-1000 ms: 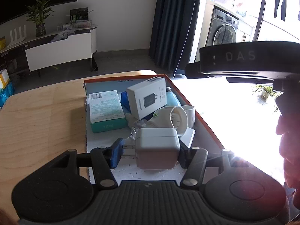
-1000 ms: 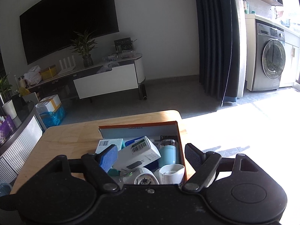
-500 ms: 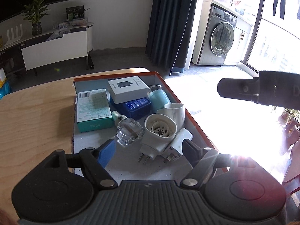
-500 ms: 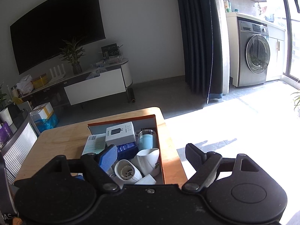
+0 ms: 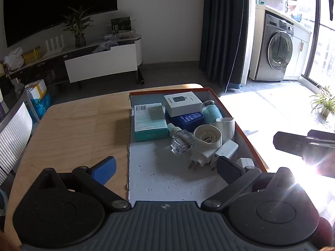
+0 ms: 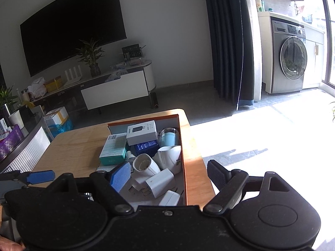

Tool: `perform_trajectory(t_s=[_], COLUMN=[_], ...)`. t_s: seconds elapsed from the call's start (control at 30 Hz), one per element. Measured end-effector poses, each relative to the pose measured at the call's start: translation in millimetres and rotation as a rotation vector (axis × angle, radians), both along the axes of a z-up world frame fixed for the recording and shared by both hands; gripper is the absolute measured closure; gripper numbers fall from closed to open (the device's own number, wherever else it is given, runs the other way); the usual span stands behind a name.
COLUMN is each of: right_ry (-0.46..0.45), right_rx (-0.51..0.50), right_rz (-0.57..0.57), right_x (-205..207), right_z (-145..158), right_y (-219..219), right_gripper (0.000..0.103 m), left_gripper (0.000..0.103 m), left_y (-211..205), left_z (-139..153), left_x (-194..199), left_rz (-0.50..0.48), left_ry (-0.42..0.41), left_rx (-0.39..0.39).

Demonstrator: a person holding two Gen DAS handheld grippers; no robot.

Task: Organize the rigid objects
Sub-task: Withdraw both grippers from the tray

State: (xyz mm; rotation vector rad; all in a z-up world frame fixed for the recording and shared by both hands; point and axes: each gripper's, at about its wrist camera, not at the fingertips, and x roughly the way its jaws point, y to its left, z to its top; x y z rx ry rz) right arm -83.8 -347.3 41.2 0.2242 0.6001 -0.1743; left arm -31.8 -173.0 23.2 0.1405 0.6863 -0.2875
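The left hand-held gripper [image 5: 165, 172] has just been opening and now stands spread wide over the near end of the orange-edged box [image 5: 247, 138], with nothing between its jaws. The right hand-held gripper [image 6: 167, 176] is also spread wide and holds nothing. The box sits on the wooden bench [image 5: 79, 129]. In it lie a white charger [image 5: 227, 148], a round white plug [image 5: 206, 142], a clear bottle [image 5: 181, 141], a teal carton [image 5: 149, 121] and a white carton [image 5: 182, 102].
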Motion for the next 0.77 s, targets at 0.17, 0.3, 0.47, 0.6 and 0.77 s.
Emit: perform_trajectory(t_s=[0.17,0.3,0.47,0.6,0.77], right_ry=[0.029,0.054,0.059,0.057,0.058], right_rx=[0.013,0.020,0.016,0.008,0.005], right_rz=[0.014,0.025,0.033,0.042,0.049], right_x=[-14.2,-22.3,-26.8,-27.7,-26.6], right_z=[-12.4,-20.2,-20.8,-19.5,-19.7], right_y=[3.3,5.6,9.4,14.0,18.2], right_gripper=[0.008,0.008,0.008,0.007,0.007], left_gripper=[0.000,0.000,0.000,0.000,0.000], left_y=[4.3,4.4,5.9,6.7,9.2], left_z=[-5.2,-8.2,-8.8,-8.9,-9.3], left_x=[-7.4,-10.7,-14.5,-16.3,-19.4], left_rz=[0.012,0.023,0.032,0.032,0.029], left_ry=[0.021,0.033,0.036,0.035,0.025], left_rx=[-0.011,0.003,0.004,0.001,-0.015])
